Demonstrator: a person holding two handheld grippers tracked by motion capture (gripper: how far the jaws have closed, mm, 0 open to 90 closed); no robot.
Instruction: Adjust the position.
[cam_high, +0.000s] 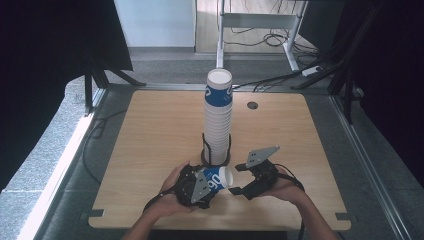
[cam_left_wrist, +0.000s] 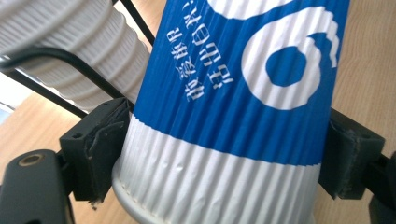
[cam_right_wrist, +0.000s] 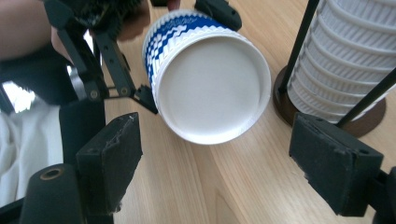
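Here a paper cup (cam_high: 216, 178) is pinched at its ribbed wall by the left tool (cam_high: 200, 186), lying on its side just in front of the stack of cups (cam_high: 218, 117) in the wire holder (cam_high: 216, 152), its rim turned toward the right tool (cam_high: 239, 179). In the left gripper view both pads (cam_left_wrist: 105, 140) are pressed against the cup's lower white band — the grip looks firm, with slight dents in the ribs, so no more squeeze should be added. The right tool is spread, nothing between its jaws, and the cup's mouth (cam_right_wrist: 210, 88) lies ahead of it, apart. Judged from this, the cup is to be handed across or righted for stacking: the rim should be taken squarely and lightly, and the left grip eased only once the right one is set — otherwise the cup may roll on the counter (cam_high: 150, 140).
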